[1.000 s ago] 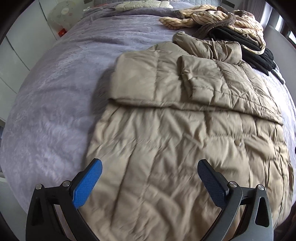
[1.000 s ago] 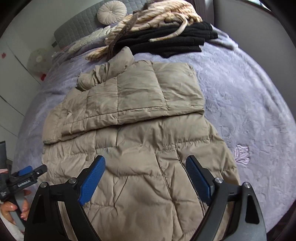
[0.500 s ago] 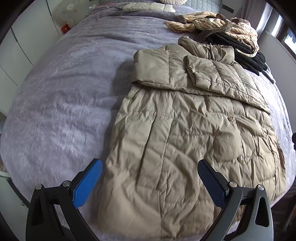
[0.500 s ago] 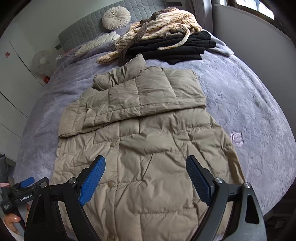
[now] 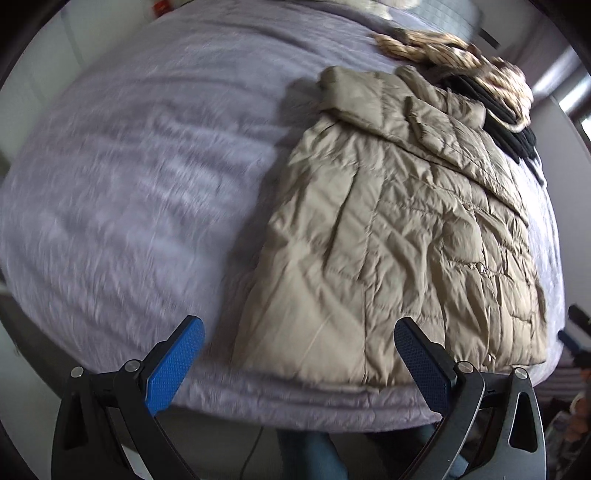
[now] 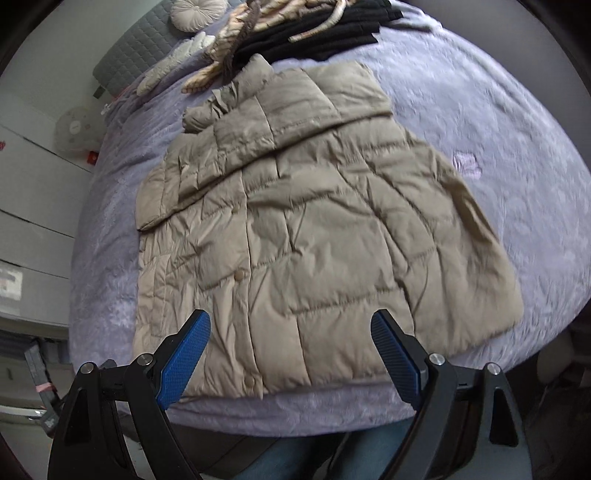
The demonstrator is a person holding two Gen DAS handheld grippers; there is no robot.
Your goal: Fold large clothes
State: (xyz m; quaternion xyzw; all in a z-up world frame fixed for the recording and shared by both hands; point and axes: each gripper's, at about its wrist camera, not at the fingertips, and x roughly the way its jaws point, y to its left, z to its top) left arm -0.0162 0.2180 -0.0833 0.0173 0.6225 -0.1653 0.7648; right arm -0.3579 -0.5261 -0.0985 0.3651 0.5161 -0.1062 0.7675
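A beige quilted puffer jacket (image 5: 406, 236) lies flat on the lilac bedspread (image 5: 129, 177), sleeves folded across its chest, hem at the bed's near edge. It also shows in the right wrist view (image 6: 314, 229). My left gripper (image 5: 299, 354) is open and empty, held above the bed's near edge by the jacket's lower left corner. My right gripper (image 6: 291, 350) is open and empty, held above the jacket's hem near its middle.
A pile of striped cream and black clothes (image 6: 306, 29) lies beyond the jacket's collar. A round cushion (image 6: 195, 13) and a grey headboard (image 6: 136, 55) are at the far end. White cabinets (image 6: 26, 206) stand at the left. The bed's front edge (image 6: 295, 410) is just below the hem.
Both grippers have pulled back from over the jacket toward the bed's near edge, so the whole jacket and the hem now show. The left view has swung left. The jacket has not moved.
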